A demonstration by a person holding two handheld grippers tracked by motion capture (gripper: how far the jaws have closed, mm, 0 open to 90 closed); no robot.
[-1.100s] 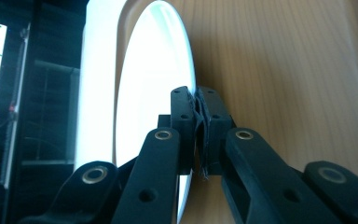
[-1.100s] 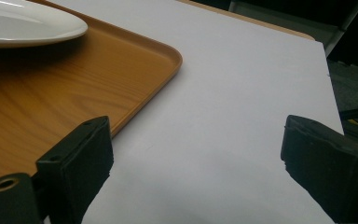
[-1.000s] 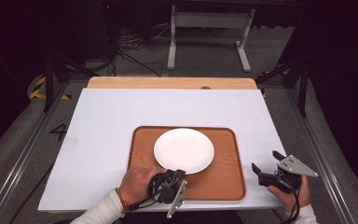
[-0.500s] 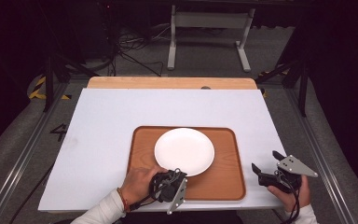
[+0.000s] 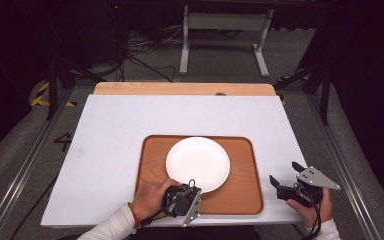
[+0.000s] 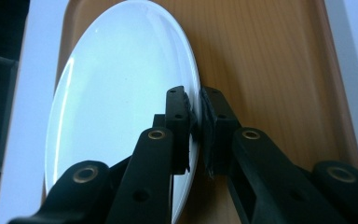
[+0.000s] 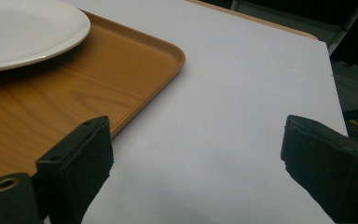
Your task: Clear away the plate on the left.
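A round white plate [image 5: 198, 163] sits in the middle of a brown wooden tray with rounded corners [image 5: 242, 190]. The tray lies on a big white table top [image 5: 115, 135], close to the edge where the person is.

The left gripper [image 5: 184, 197] is at the near edge of the plate, held in the person's left hand [image 5: 149, 196]. In the left gripper view, the two black jaws are almost closed and they pinch the thin rim of the plate [image 6: 121, 107] between them. One jaw is on top of the plate and the other is under it, by the tray [image 6: 270, 70]. It is hard to tell from the pictures if the plate is lifted off the tray or resting on it.

The right gripper [image 5: 287, 181] is to the right of the tray, over the bare white table, and it does not touch the tray. The person's right hand [image 5: 312, 207] holds it. In the right gripper view its jaws are wide apart with nothing between them, and the corner of the tray [image 7: 135, 56] is next to one jaw.
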